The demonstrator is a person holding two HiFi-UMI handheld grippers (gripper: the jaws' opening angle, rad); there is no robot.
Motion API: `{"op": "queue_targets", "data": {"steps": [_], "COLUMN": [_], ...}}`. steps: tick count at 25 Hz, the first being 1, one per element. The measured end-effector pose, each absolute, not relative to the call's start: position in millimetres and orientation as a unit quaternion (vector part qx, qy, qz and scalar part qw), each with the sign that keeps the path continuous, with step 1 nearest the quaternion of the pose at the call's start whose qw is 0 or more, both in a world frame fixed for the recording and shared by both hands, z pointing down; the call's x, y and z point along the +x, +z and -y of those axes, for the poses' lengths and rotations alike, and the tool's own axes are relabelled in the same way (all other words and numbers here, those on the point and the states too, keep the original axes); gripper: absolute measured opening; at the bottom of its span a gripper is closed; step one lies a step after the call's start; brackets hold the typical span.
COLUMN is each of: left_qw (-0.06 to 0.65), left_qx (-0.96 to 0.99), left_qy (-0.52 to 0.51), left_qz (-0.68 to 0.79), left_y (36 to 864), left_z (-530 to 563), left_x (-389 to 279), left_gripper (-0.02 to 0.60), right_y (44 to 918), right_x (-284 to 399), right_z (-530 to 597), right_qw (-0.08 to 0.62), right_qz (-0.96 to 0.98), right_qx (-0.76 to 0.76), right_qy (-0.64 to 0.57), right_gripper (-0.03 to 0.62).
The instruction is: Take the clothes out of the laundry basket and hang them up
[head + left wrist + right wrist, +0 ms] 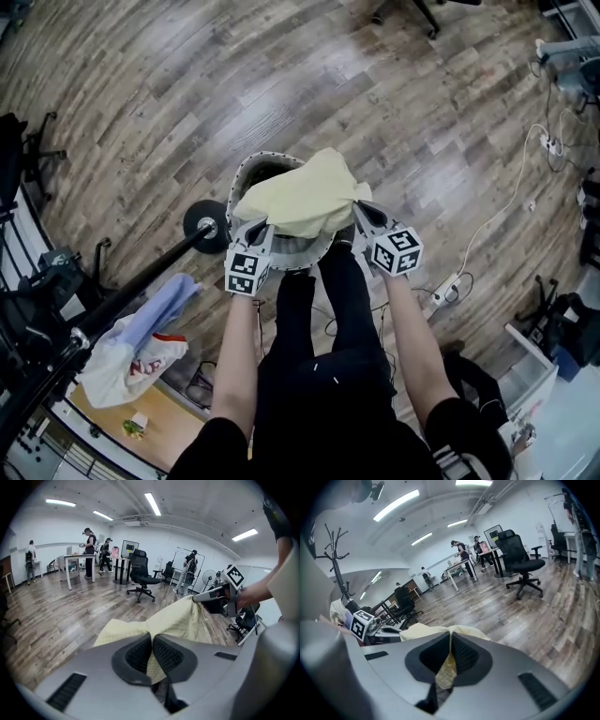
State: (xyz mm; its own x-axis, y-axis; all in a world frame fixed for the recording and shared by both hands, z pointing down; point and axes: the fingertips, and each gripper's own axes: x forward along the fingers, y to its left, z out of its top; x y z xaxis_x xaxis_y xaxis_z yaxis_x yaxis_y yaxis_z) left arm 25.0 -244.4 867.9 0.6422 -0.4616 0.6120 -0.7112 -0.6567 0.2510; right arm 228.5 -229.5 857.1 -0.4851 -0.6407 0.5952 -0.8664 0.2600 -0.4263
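Left gripper [255, 228] and right gripper [362, 212] each clamp an edge of the yellow cloth [300, 199], spread over the laundry basket [242, 176].

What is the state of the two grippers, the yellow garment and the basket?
left gripper: shut on the yellow garment.
right gripper: shut on the yellow garment.
yellow garment: held between both grippers, over the laundry basket.
laundry basket: upright on the floor, mostly hidden.
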Motion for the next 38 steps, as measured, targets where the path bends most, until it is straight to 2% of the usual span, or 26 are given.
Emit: {"op": "queue_targets", "data": {"steps": [23, 38], "left_qw": [0.185, 0.123], "left_qx": [0.866, 0.835], "left_qy": [0.207, 0.201], "left_qz": [0.416, 0.498], "left_y": [673, 589], "left_z": [227, 220], "left_x": [-60, -112], "left_gripper": [0.028, 0.028], "right_y": [686, 613], "right_x": [153, 93], "right_z": [240, 277], "right_qw": [0.13, 0.105], "right_qz": [0.834, 0.89], "right_qx": [0.444, 0.369], "right_qy": [0.301, 0.248], "right_gripper": [0.02, 0.02]}}
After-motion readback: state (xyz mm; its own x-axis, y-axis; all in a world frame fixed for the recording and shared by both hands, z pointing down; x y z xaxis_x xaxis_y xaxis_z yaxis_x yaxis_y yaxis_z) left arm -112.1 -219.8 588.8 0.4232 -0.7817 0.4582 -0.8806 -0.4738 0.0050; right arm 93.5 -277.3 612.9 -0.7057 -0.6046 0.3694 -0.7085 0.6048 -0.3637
